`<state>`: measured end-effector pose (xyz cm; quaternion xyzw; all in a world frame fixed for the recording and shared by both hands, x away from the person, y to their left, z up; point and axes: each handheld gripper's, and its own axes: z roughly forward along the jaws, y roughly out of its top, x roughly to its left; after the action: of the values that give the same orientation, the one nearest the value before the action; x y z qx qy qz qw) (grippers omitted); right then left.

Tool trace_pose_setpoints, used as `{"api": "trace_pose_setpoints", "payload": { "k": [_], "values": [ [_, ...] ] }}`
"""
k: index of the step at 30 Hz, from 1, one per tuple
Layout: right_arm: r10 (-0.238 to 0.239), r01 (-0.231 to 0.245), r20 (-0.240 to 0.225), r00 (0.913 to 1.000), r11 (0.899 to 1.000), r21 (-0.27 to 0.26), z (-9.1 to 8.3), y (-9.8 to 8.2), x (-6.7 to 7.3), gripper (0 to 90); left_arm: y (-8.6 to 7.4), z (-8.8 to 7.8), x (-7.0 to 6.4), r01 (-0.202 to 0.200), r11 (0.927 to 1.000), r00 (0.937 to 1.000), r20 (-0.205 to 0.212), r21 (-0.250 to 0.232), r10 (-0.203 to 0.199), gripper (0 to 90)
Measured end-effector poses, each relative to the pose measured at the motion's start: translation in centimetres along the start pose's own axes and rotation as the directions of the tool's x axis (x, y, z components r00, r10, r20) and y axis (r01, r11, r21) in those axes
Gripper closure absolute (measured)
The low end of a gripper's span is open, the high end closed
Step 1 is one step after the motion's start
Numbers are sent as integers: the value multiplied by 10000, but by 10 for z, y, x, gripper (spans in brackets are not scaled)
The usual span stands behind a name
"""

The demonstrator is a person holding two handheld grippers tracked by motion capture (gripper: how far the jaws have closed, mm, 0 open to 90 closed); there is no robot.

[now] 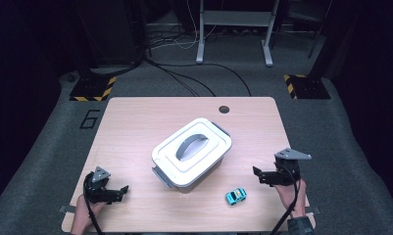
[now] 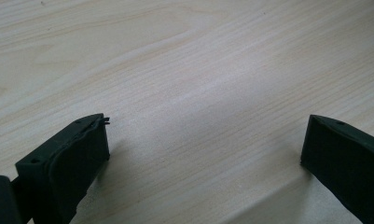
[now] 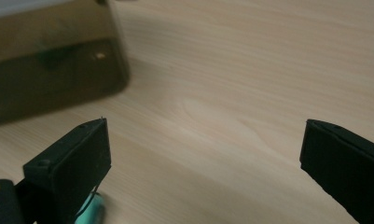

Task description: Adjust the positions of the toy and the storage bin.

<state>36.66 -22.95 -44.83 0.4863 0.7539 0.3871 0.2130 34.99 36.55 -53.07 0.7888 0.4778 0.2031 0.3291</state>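
One lidded box, one toy car

Digit 6 marked in black on the grey floor covering, just left of the table's far corner

The tabletop is pale, matt wood grain. On it, the box looks smooth plastic, its lid white. Beside the box, the toy car is glossy.

Blue toy car upright on its wheels, near table front edge, just beside lidded box.
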Motion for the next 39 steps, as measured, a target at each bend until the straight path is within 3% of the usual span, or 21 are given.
{"api": "trace_pose_setpoints", "payload": {
  "k": [3, 6, 9, 13, 22, 24, 25, 26, 33, 39],
  "values": [
    [297, -300, 277, 9992, 9995, 86, 2, -22, -11, 13, 1, 0, -1, 133, 9999, 9999, -35, -71, -133, 11],
    [324, -336, 513, 9982, 9992, 227, 6, -35, -15, 15, 2, -1, -1, 147, 9998, 9999, -17, -143, -147, 75],
    [440, -498, 897, 9950, 9967, 642, 18, -56, -21, 16, 8, -8, -1, 229, 9996, 9996, 143, -161, -227, 69],
    [585, -648, 796, 9951, 9948, 790, 28, -67, -25, 15, 19, -17, -3, 317, 9990, 9983, 501, -304, -302, 50],
    [651, -719, 763, 9950, 9934, 899, 35, -70, -29, 19, 49, -31, -17, -230, 9988, 9963, 819, -443, 266, 35],
    [554, -633, 850, 9948, 9936, 931, 36, -70, -28, 23, 55, -33, -20, -381, 9978, 9952, 878, -534, 427, 35],
    [142, -265, 1136, 9934, 9938, 1076, 37, -71, -23, 21, 61, -35, -23, -582, 9967, 9935, 946, -561, 633, 35],
    [64, -184, 1158, 9933, 9946, 1024, 37, -71, -22, 22, 63, -35, -24, -635, 9960, 9925, 1006, -635, 697, 34],
    [183, -301, 1134, 9934, 9942, 1034, 37, -71, -23, 27, 76, -34, -29, -905, 9941, 9882, 1181, -589, 970, 34],
    [243, -358, 1144, 9931, 9944, 998, 37, -71, -22, 27, 99, -41, -35, -1132, 9894, 9806, 1504, -906, 1260, 30]
  ]
}}
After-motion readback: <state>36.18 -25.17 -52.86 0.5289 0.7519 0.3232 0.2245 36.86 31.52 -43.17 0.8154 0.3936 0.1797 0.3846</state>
